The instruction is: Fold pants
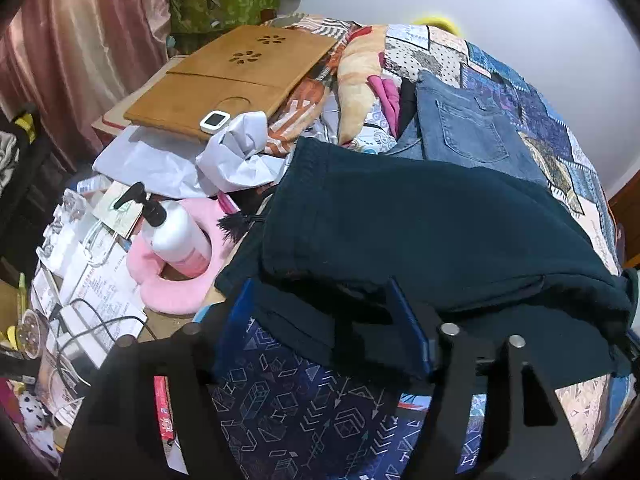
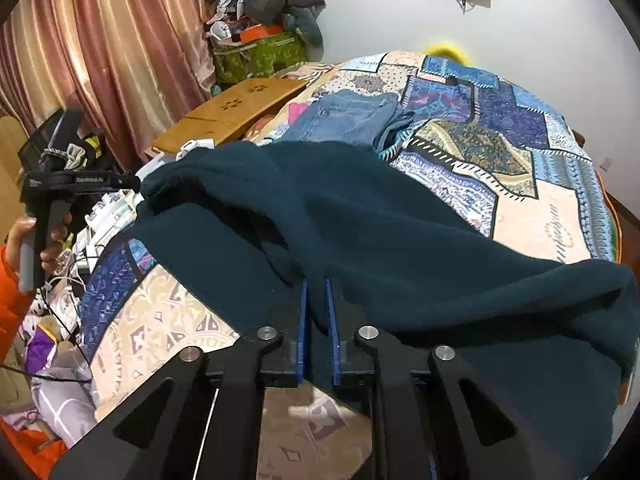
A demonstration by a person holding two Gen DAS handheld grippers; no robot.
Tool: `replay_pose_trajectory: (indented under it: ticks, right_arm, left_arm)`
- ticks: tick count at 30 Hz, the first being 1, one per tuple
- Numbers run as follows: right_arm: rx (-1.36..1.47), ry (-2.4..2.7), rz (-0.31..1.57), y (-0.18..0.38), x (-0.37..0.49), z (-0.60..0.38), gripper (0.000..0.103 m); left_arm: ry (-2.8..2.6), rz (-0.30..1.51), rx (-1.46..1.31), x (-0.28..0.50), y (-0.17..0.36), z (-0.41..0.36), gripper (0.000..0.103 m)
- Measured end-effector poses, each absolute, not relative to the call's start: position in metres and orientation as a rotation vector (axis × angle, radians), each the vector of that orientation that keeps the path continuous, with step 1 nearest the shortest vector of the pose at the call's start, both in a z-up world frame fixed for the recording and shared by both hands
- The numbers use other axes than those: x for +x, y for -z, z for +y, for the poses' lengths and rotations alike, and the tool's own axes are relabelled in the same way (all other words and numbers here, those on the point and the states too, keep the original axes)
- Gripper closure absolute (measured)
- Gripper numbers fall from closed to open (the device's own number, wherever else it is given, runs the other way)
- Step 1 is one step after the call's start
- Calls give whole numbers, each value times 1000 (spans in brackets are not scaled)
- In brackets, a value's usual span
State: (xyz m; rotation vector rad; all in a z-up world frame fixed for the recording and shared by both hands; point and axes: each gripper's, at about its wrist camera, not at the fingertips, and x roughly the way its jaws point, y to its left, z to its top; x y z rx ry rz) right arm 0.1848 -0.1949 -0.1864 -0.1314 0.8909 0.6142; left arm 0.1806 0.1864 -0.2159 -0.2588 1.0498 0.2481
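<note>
Bedroom, patchwork bedspread (image 2: 532,216) over the bed. Nearest, right gripper (image 2: 318,304) with fingers (image 2: 303,320) nearly together, pinching a fold of the dark teal pants (image 2: 400,232). Left gripper (image 1: 320,320) fingers (image 1: 404,320) spread apart, pants' edge lying between. Beyond, pants draped mid-bed; farther, folded jeans (image 1: 468,132), wooden tray (image 1: 228,76).

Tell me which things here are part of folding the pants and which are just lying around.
Job in hand:
dark teal pants
right gripper, shut on them
left gripper, open

Lying about:
blue jeans
wooden lap tray
lotion pump bottle
pink cushion
</note>
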Motion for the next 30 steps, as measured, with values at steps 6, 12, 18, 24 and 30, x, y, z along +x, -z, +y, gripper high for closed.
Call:
replay_pose_trajectory:
  ticks: [6,12,18,24,30]
  right_arm:
    - [-53,-562,835,161,192,-221,69]
    - [-60,-422,823,167,217,-241,53]
    - [17,-380,970,209,233,-255,53]
    - [22,-382,994,219,226,-261,52]
    - [37,-382,1000,214,224,-260,52]
  left_arm:
    - [-195,1092,-373,200,227,186,28]
    - [-181,1155,-527,224,256,192,27]
    - [-140,1194,-620,235,279,194,60]
    - [-186,1092,-468,227,250,190,80]
    - [-252,967,-337,203,206,206,82]
